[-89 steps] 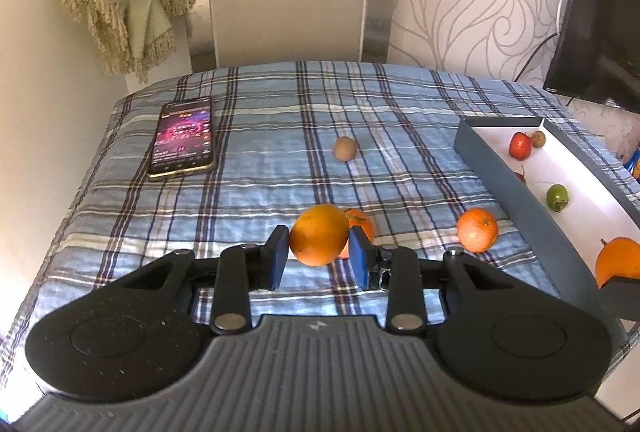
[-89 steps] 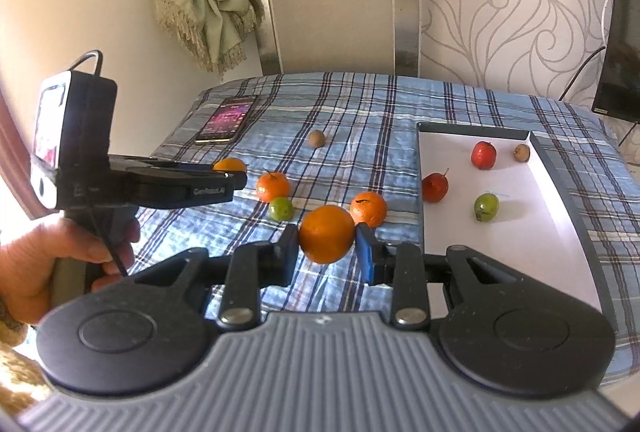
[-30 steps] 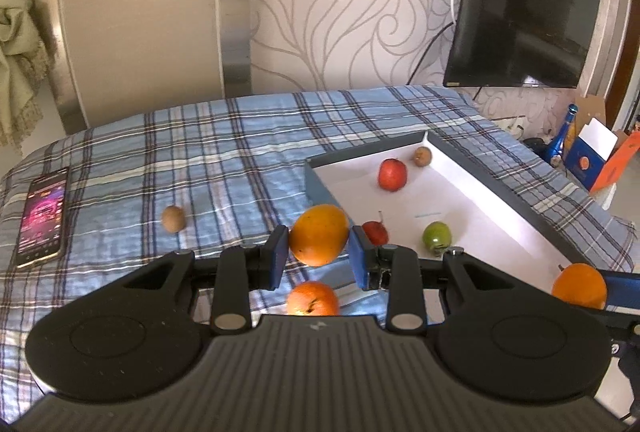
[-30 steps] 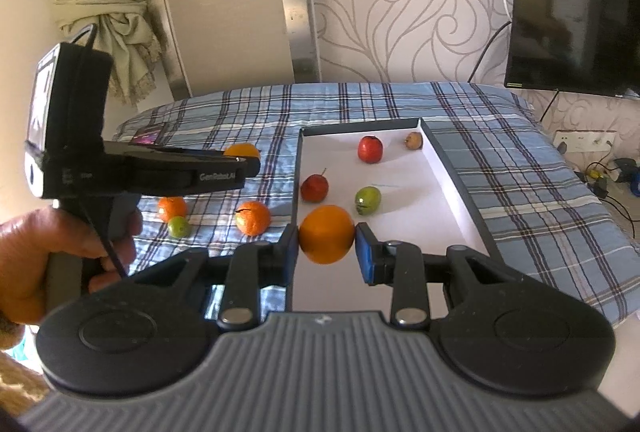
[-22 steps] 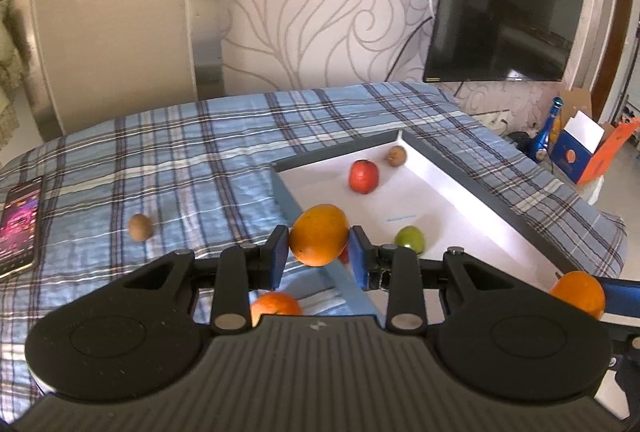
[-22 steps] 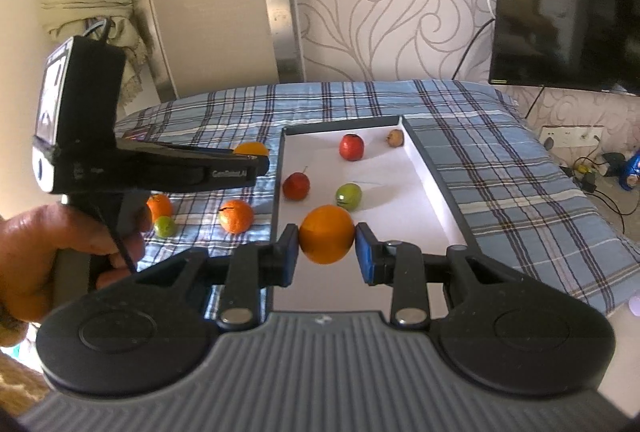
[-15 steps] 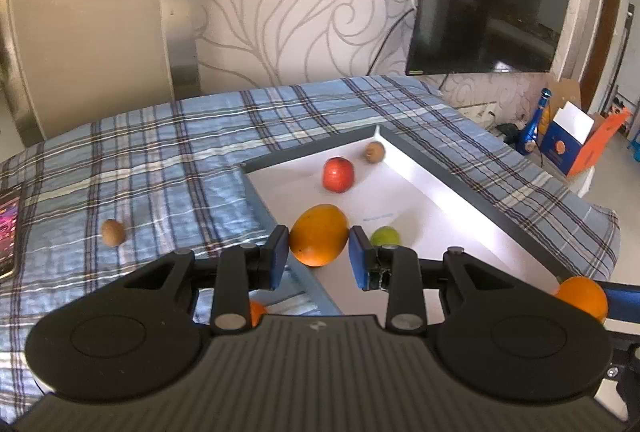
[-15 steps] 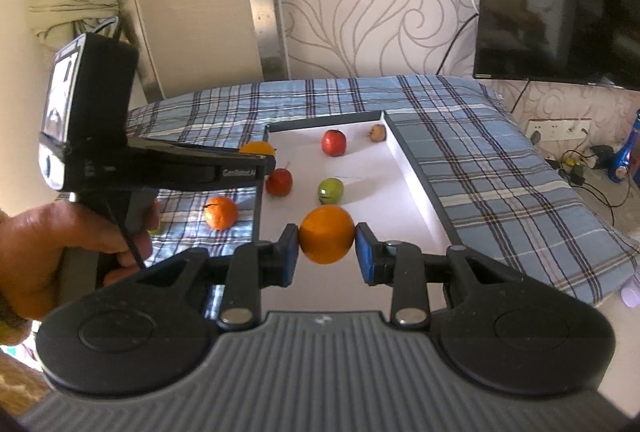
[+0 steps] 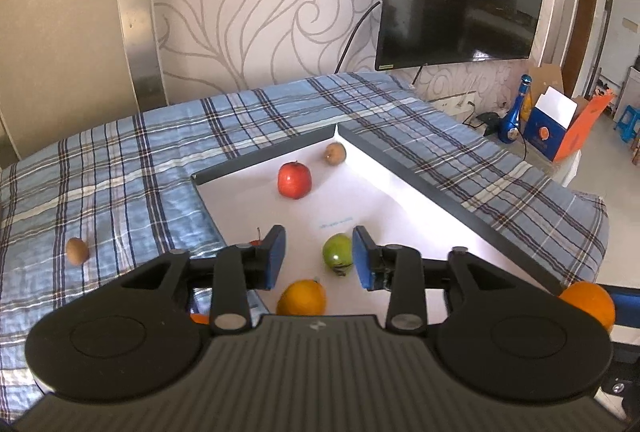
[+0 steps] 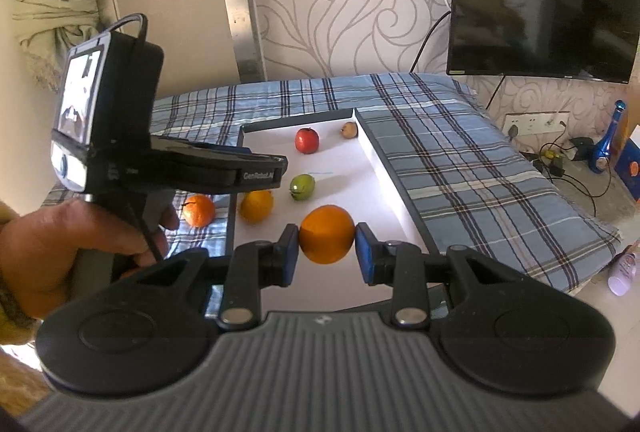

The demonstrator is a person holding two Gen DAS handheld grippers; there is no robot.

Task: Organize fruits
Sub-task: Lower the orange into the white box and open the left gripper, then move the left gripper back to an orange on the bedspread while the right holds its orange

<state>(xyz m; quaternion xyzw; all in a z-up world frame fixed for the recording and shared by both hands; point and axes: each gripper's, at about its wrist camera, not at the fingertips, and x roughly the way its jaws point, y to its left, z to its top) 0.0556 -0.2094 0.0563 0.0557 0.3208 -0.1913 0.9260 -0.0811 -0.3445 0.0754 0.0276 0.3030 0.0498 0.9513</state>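
Fruits go into the white tray (image 9: 400, 188). An orange (image 9: 301, 298) lies inside its near left corner, below the left gripper (image 9: 316, 258), whose jaws are spread. Over the tray's near end, the right gripper (image 10: 327, 248) clamps another orange (image 10: 327, 239), likely for placing.

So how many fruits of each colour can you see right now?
Orange: 3 (held orange, tray orange, bed orange)
Red: 2 (red apple, small red fruit, mostly hidden)
Green: 1 (green fruit)
Brown: 2 (tray brown fruit, bed brown fruit)
Total: 8
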